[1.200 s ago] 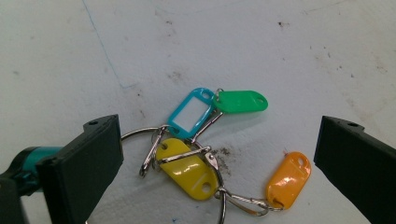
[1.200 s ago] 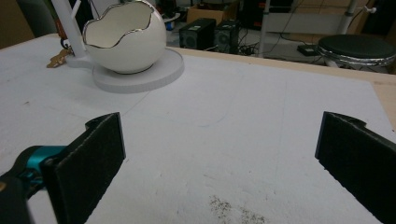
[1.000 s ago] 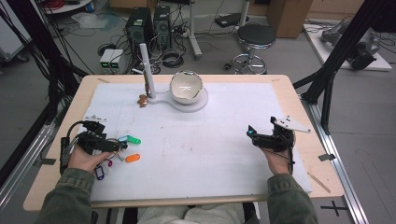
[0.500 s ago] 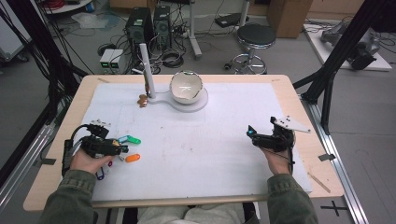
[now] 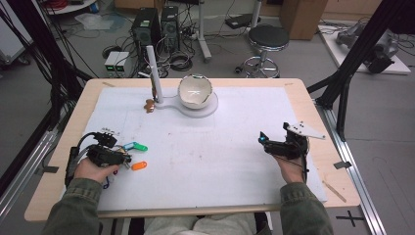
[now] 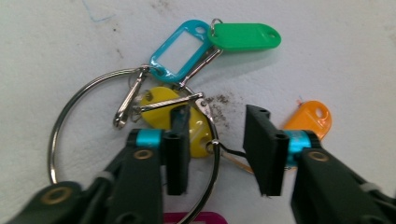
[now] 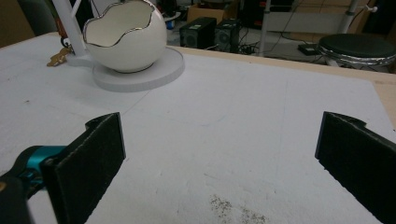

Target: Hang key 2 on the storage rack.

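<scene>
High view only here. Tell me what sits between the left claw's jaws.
Observer: The left claw straddles the wire of the big key ring. Its jaws have just been closing, and a gap shows on each side of the wire.
Operator: Name what lies under that claw.
Observer: A yellow tag, partly beneath one jaw.
Operator: Check the right claw.
Observer: The right claw stands wide open with nothing between its jaws, facing the egg-shaped bowl.

Key ring (image 6: pixel 140 140) with tags lies left on the table (image 5: pixel 235 161) (bowl (image 5: pixel 195 91) behind).
</scene>
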